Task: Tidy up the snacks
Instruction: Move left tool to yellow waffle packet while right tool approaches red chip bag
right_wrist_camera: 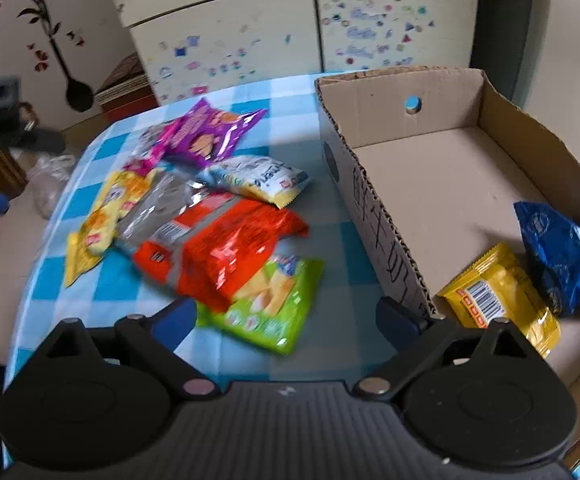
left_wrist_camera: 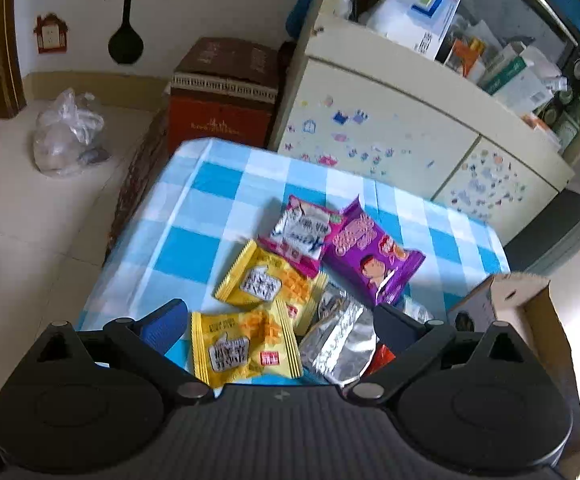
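Note:
Several snack packets lie heaped on the blue-checked tablecloth (right_wrist_camera: 250, 92). In the right wrist view a red packet (right_wrist_camera: 234, 248) covers part of a green one (right_wrist_camera: 278, 312), with silver, yellow, white and purple packets (right_wrist_camera: 206, 132) behind. My right gripper (right_wrist_camera: 286, 316) hangs open above the green packet, its right finger at the wall of the cardboard box (right_wrist_camera: 442, 168). That box holds a blue packet (right_wrist_camera: 562, 256) and a yellow bar (right_wrist_camera: 502, 300). My left gripper (left_wrist_camera: 280, 324) is open over a yellow packet (left_wrist_camera: 242, 348) and a silver packet (left_wrist_camera: 342, 340), pads apart from them.
A cream cabinet (left_wrist_camera: 390, 128) with stickers stands behind the table. A red-brown carton (left_wrist_camera: 226, 96) and a clear plastic bag (left_wrist_camera: 70, 132) sit on the floor at the left. The table's left edge drops to pale tiles. The other gripper shows at the left edge of the right wrist view.

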### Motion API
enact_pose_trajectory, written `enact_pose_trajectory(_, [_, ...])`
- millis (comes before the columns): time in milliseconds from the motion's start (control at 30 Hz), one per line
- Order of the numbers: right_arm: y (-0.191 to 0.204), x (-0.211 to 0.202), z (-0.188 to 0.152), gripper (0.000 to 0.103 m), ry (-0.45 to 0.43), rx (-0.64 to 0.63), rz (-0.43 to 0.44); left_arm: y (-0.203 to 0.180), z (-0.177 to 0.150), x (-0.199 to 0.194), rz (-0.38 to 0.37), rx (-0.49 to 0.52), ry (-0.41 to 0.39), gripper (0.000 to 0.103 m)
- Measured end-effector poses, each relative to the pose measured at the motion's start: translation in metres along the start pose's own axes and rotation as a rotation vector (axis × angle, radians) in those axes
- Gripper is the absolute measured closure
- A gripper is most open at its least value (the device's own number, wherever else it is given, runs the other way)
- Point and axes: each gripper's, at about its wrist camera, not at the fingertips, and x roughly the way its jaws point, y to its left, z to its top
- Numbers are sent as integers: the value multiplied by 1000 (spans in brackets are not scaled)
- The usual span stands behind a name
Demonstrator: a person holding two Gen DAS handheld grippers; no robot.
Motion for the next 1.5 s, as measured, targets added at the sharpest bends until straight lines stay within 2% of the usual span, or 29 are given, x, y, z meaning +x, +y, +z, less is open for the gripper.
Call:
enact_pose_trajectory(133, [-6, 11, 13, 5, -26, 30, 15, 3, -1, 7, 5, -21, 39, 2])
enact_pose_trajectory(333, [7, 16, 22, 7, -21, 23, 191, 16, 5, 12, 28, -84, 60, 2])
enact_pose_trajectory(733, [38, 40, 27, 6, -33, -17, 196, 33, 12, 23, 68, -167, 80, 2])
enact_pose_trajectory(800, [40, 41, 26, 10, -41, -36, 184, 34, 11, 29, 75, -170, 96, 2])
enact_pose_trajectory(967, [33, 36, 24, 32, -49, -36, 226, 32, 6, 41, 102, -144, 117, 2])
enact_pose_trajectory(1033, [35, 33, 23, 42, -46, -76, 224, 30, 4, 47, 111, -131, 127, 2])
enact_pose_trajectory(1100, [39, 28, 21, 45, -44, -132, 232, 32, 2, 52, 124, -129, 135, 2])
enact_pose_trajectory(1333, [38, 12, 21, 45, 43, -146, 413, 42, 1, 65, 156, -174, 127, 2])
enact_pose_trajectory(1467, [38, 8, 22, 42, 33, -184, 359, 38, 0, 72, 144, -157, 116, 2])
enact_pose_trajectory(1500, [37, 7, 23, 38, 21, -177, 346, 37, 0, 74, 145, -151, 113, 2])
